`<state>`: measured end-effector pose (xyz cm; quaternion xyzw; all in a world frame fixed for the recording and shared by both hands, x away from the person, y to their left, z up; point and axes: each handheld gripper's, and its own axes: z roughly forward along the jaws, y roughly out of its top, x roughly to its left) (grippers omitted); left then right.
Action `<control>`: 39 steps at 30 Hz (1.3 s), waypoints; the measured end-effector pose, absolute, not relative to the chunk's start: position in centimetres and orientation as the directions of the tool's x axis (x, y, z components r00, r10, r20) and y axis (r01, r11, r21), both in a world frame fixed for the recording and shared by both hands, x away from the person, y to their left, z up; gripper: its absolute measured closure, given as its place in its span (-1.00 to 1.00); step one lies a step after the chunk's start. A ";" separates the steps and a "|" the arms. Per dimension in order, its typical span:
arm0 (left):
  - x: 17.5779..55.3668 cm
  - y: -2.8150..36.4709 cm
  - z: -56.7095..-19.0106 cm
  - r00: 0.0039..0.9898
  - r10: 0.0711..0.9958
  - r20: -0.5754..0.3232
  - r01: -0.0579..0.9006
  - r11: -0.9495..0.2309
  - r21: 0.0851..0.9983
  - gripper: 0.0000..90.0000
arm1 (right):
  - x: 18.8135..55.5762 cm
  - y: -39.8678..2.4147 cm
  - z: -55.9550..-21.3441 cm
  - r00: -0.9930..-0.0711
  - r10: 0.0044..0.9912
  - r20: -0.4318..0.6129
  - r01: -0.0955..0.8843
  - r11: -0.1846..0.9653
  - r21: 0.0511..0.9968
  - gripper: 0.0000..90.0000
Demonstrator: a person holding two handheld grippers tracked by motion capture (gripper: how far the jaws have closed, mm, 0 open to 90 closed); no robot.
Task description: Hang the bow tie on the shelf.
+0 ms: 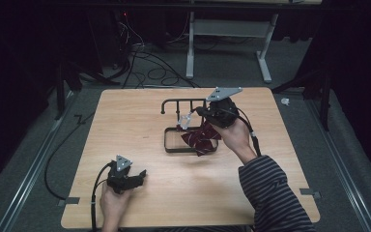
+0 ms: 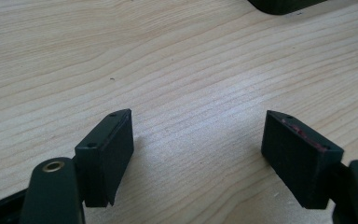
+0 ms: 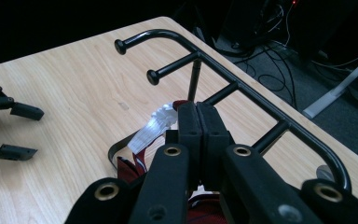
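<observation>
Light wooden surface (image 1: 125, 130) with a black metal rack (image 1: 183, 126) standing near its middle. Rack's top bar (image 3: 242, 84) runs left to right, its hooked pegs (image 3: 135, 44) pointing left; flat frame base lying toward the near side. Dark red patterned cloth (image 1: 200, 139) bunched over the base, with a pale clear clip (image 3: 154, 125) at its upper end beside the rack's upright. Right gripper (image 1: 200, 112) held over the rack from the right, jaws clenched together on the top of the cloth just beside the clip. Left gripper (image 1: 142, 175) low over the near-left surface, well apart from the rack, jaws spread wide and released over bare wood, pointing right.
</observation>
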<state>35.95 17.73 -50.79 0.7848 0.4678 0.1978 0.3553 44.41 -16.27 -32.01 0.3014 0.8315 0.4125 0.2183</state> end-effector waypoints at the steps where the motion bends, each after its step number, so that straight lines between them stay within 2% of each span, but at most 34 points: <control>1: 35.9 17.7 -50.8 0.484 0.875 -0.022 0.594 -0.310 0.742 -0.43 | 44.5 -16.3 -32.0 -0.720 0.685 -0.108 0.326 0.472 0.819 1.00; 20: 35.9 17.8 -50.8 0.486 0.873 -0.022 0.596 -0.314 0.739 -0.43 | 46.3 -15.4 -32.1 -0.687 0.719 -0.106 0.335 0.443 0.831 1.00; 27: 35.9 17.7 -50.8 0.486 0.874 -0.019 0.595 -0.314 0.740 -0.44 | 47.3 -15.8 -32.6 -0.647 0.757 -0.093 0.373 0.420 0.828 1.00; 39: 35.9 17.7 -50.8 0.485 0.874 -0.020 0.595 -0.313 0.740 -0.44 | 47.4 -16.3 -33.2 -0.638 0.763 -0.103 0.389 0.435 0.812 1.00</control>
